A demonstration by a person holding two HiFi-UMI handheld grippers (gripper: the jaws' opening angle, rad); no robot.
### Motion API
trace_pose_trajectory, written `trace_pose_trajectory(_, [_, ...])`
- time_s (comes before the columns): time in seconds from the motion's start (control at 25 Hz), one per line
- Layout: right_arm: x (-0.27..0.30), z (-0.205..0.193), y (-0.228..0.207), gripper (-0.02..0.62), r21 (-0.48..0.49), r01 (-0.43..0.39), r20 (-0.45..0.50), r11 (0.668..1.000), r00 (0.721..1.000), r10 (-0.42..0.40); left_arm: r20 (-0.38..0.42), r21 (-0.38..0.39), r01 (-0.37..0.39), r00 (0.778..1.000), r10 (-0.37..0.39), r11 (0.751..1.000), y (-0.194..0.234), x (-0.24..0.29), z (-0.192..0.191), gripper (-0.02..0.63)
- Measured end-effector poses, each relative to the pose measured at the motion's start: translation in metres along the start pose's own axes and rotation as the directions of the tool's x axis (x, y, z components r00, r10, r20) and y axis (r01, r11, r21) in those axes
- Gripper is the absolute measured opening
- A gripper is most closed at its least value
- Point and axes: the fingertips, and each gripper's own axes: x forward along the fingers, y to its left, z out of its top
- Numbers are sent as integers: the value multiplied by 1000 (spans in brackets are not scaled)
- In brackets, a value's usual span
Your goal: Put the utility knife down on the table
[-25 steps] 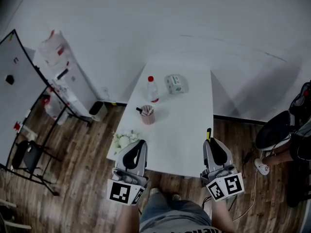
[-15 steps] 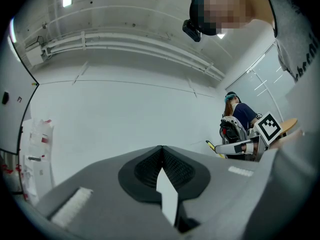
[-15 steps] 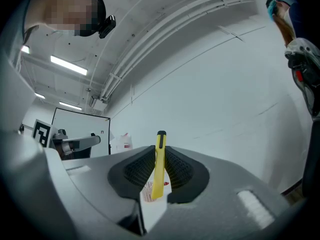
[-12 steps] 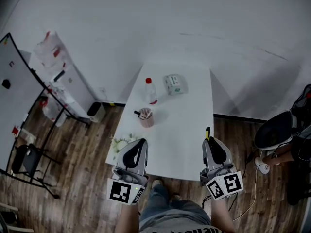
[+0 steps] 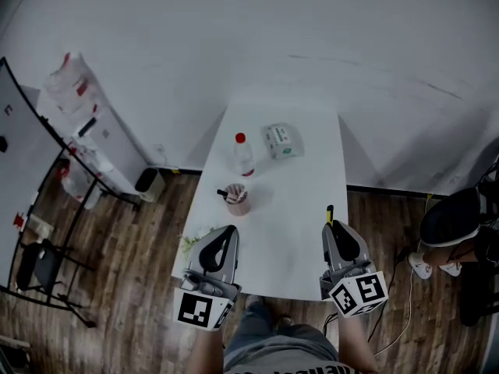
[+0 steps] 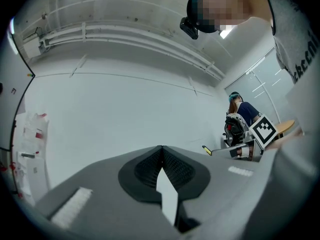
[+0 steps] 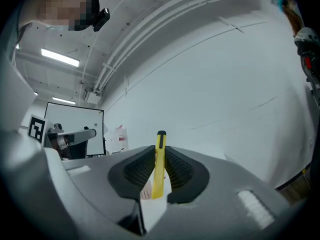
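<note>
- One white desk stands end-on to a pale wall, on a dark wood floor.
- Four things sit on the desk's far and left part. A clear bottle with a red cap stands near the middle, and a small pale packet lies just beyond it to the right. A pink cup holding pens stands nearer you. Some white flowers lie at the near left edge, partly hidden behind your left tongs.
- To the left of the room a whiteboard leans on a black stand, and a black chair sits at the right.
- You hold your left tongs over the near left corner of the desk. Their jaws are pressed together with nothing between them.
- You hold your right tongs over the near right edge of the desk, level with the left pair and well apart from it.
- The right jaws are clamped on the yellow utility knife, which runs lengthwise between the pads.
- The knife's black-tipped end pokes out past the jaw tips, pointing away from you. The knife is in the tongs, not on the desk.
- Both tongs point toward the wall, with their marker cubes turned toward you.
</note>
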Motion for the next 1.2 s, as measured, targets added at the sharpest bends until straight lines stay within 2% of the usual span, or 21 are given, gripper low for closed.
trace_pose_trajectory(0.32, [37,-36,-1,60,9,42,-109,999,993,-41,-17,-15,20,1000,-20,1000,31,11,-14,15])
trace_pose_trajectory(0.64, [64,-75,-8,60,24,89,-215,996,973,-82,-28,-33,47,998,-48,998,53,25,-28,15])
trace_pose_trajectory(0.88, [78,-108,-10,60,29,121,-309,992,945,-106,-36,-47,60,997,-62,997,67,28,-36,15])
trace_pose_trajectory(1.2, [96,-156,-17,60,46,161,-435,986,892,-125,-51,-62,70,996,-73,996,87,37,-47,15])
